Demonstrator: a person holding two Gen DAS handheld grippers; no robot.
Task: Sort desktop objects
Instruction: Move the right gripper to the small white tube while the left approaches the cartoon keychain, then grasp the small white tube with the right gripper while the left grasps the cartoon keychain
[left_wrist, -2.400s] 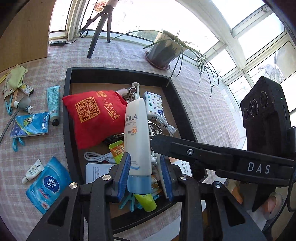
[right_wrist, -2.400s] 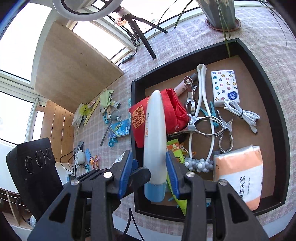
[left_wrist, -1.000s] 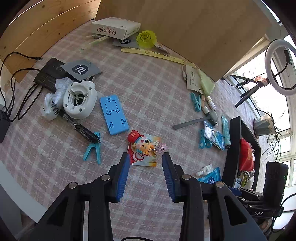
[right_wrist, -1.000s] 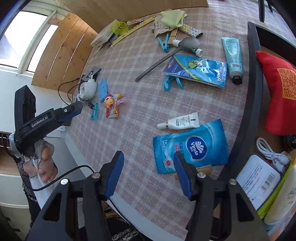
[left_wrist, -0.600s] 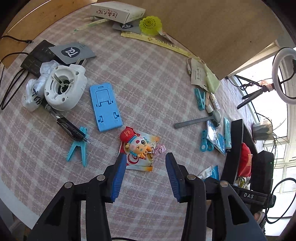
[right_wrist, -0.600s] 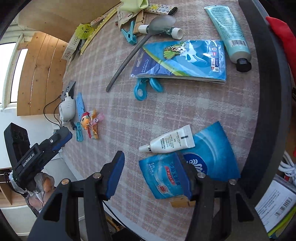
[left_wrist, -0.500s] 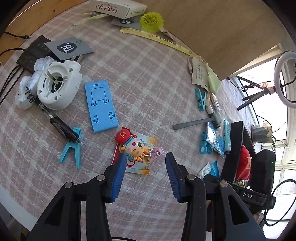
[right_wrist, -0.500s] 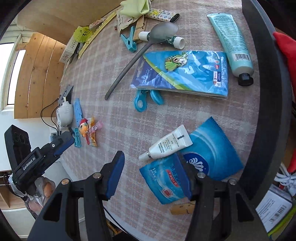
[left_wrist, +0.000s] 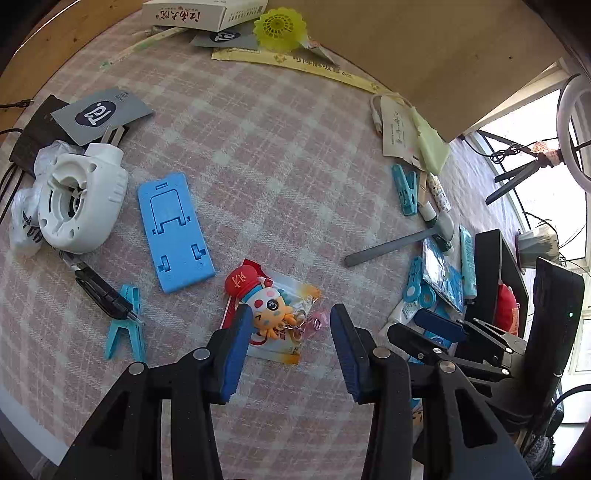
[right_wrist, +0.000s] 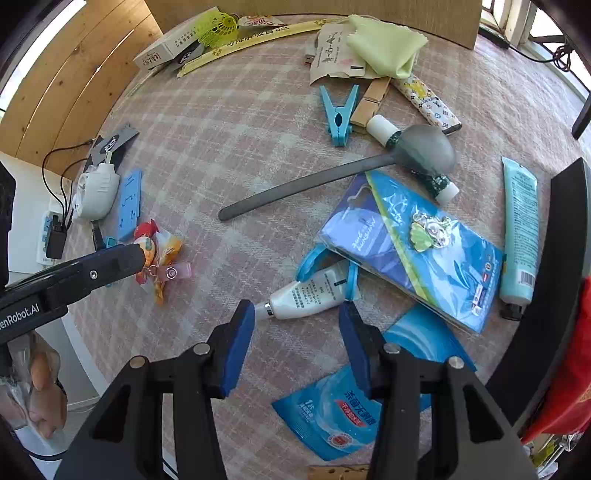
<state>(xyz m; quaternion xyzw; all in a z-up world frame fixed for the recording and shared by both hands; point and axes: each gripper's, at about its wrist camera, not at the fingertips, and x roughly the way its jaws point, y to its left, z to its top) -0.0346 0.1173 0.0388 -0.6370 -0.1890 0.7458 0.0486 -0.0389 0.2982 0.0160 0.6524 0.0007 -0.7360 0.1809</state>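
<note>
A cartoon keychain packet (left_wrist: 273, 310) lies flat on the checked cloth. My left gripper (left_wrist: 288, 321) hangs open just above it, the blue pads either side of its near end without touching. A small white tube (right_wrist: 306, 295) lies beside a blue pack, its cap toward the left pad. My right gripper (right_wrist: 295, 314) points down at it with jaws closing, the tube lying between the fingertips, pads clear of it. The left gripper's finger (right_wrist: 122, 258) shows at the left of the right wrist view, by the same keychain packet (right_wrist: 159, 254).
A blue phone stand (left_wrist: 173, 236), white fan (left_wrist: 77, 206) and blue peg (left_wrist: 125, 332) lie left of the packet. A grey spoon (right_wrist: 332, 177), blue card pack (right_wrist: 410, 243), teal tube (right_wrist: 519, 229) and tissue pack (right_wrist: 332, 410) ring the white tube. The black tray's rim (right_wrist: 554, 258) stands right.
Both grippers let go of the sunscreen tube at the tray and came over the cloth. The left sank toward the keychain packet. The right swung over the white tube and narrowed its jaws.
</note>
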